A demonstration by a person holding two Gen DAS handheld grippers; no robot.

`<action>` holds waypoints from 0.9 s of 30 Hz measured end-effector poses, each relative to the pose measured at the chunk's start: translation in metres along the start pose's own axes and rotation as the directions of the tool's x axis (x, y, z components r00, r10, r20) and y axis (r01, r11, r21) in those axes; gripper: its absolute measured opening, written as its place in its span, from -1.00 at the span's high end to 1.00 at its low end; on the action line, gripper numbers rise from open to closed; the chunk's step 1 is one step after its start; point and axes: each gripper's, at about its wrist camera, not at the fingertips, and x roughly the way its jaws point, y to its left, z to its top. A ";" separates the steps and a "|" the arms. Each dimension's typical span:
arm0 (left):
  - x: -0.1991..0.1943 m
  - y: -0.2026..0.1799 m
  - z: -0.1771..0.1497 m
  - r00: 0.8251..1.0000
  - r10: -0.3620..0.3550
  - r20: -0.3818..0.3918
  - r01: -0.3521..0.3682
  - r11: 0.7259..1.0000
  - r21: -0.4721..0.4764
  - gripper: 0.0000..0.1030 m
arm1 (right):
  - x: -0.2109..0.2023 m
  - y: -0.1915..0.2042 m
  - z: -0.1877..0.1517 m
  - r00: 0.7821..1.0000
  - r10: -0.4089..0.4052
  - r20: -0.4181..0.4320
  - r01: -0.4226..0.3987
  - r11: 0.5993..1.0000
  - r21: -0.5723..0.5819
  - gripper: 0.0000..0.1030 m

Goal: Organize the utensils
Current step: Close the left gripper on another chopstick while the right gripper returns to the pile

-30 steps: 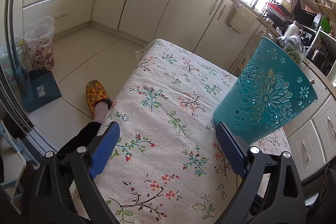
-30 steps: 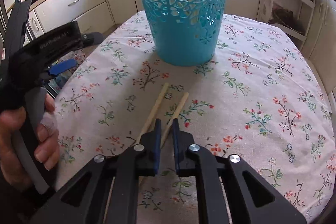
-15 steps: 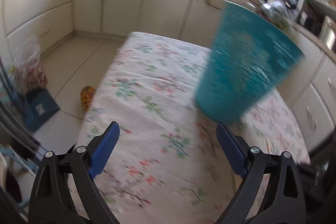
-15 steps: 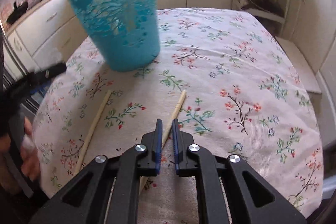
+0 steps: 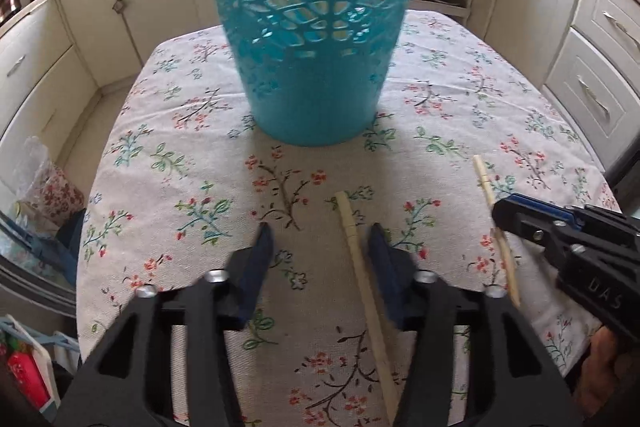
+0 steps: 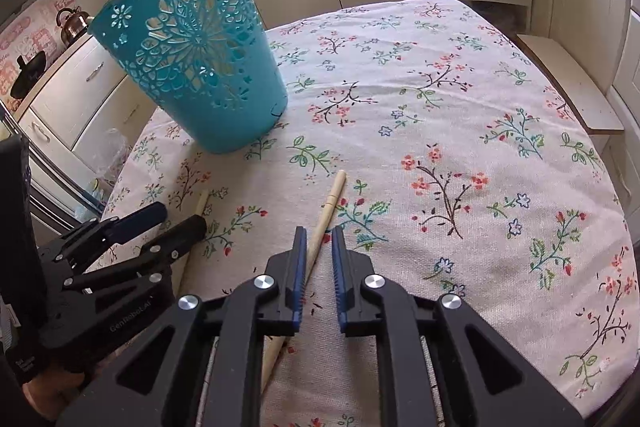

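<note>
Cream kitchen cabinets point(image 5: 120, 7) are seen behind a counter point(image 5: 460, 99) covered with a floral cloth. A teal perforated basket point(image 5: 316, 39) stands upright on the counter and is taken as landmark. Two wooden chopsticks are laid flat on the cloth, nearer the cameras than the basket and apart from it. The first chopstick point(image 5: 362, 279) is seen between the fingers of the left hand-held gripper point(image 5: 318, 247), close against the right finger; its jaws are spread wide, nothing is clamped. Contact with that finger cannot be confirmed. The second chopstick point(image 5: 490, 199) is placed further right of the basket, with the right hand-held gripper point(image 5: 500, 217) over its middle. In the right wrist view, the right hand-held gripper point(image 6: 318, 247) is seen with a narrow gap between its jaws; the second chopstick point(image 6: 324, 219) runs into that gap along the left pad and is not pinched. The left hand-held gripper point(image 6: 172, 221) is seen left of it, below the basket point(image 6: 196, 59), over the first chopstick point(image 6: 201, 201).
</note>
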 end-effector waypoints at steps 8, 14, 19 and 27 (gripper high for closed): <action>-0.011 0.022 -0.003 0.996 -0.086 0.028 0.088 0.991 -0.096 0.87 | 0.002 0.008 -0.001 1.000 -0.025 0.019 0.026 0.999 -0.046 0.52; -0.003 0.028 0.000 0.997 -0.063 -0.043 0.058 0.992 -0.108 0.42 | 0.009 0.012 0.003 0.997 -0.053 0.049 0.056 0.996 -0.063 0.52; 0.002 0.020 0.003 0.999 -0.023 -0.038 0.022 0.999 -0.031 0.73 | 0.011 0.021 0.003 0.998 -0.057 0.040 0.061 0.991 -0.120 0.81; -0.006 0.038 -0.001 0.999 -0.027 -0.019 0.025 0.997 -0.079 0.89 | 0.006 0.024 0.001 0.999 -0.032 0.030 0.036 0.988 -0.149 0.78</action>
